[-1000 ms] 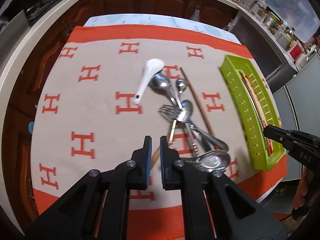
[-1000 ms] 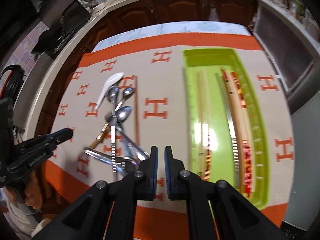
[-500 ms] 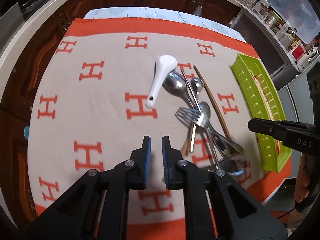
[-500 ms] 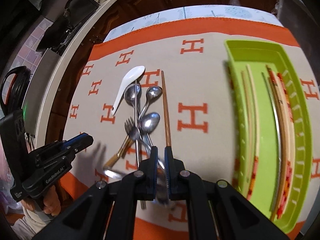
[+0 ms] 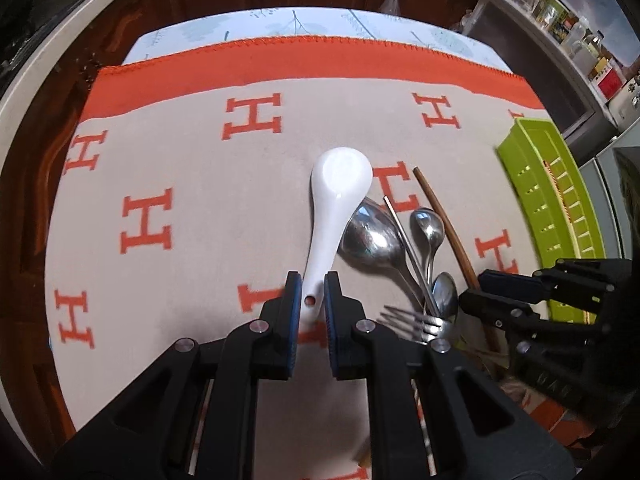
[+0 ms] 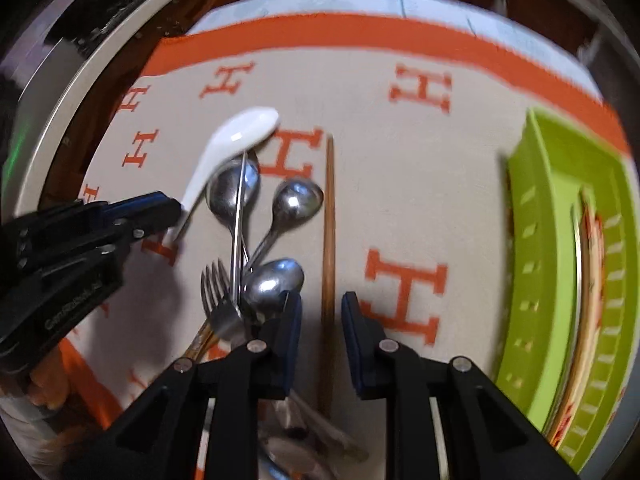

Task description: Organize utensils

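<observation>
A white ceramic spoon (image 5: 340, 176) (image 6: 240, 132) lies on the H-patterned cloth (image 5: 200, 160), and my left gripper (image 5: 312, 280) (image 6: 172, 210) is shut on the end of its handle. A brown chopstick (image 6: 329, 208) (image 5: 444, 220) lies lengthwise between the fingers of my right gripper (image 6: 321, 300) (image 5: 474, 292), which is open and low over the cloth, with clear gaps on both sides. Between the two lie a large metal spoon (image 5: 370, 236), two smaller spoons (image 6: 298, 200) (image 6: 276, 280), a fork (image 6: 216, 292) and a thin metal rod (image 6: 239, 220), overlapping.
A green slotted tray (image 5: 532, 184) (image 6: 540, 240) stands along the cloth's right side with several long utensils in it. More metal utensils lie blurred under my right gripper. Dark wooden cabinets and a counter edge ring the table.
Both grippers dropped toward the cloth. The left went forward onto the white spoon's handle. The right swung left from the tray to the chopstick and opened.
</observation>
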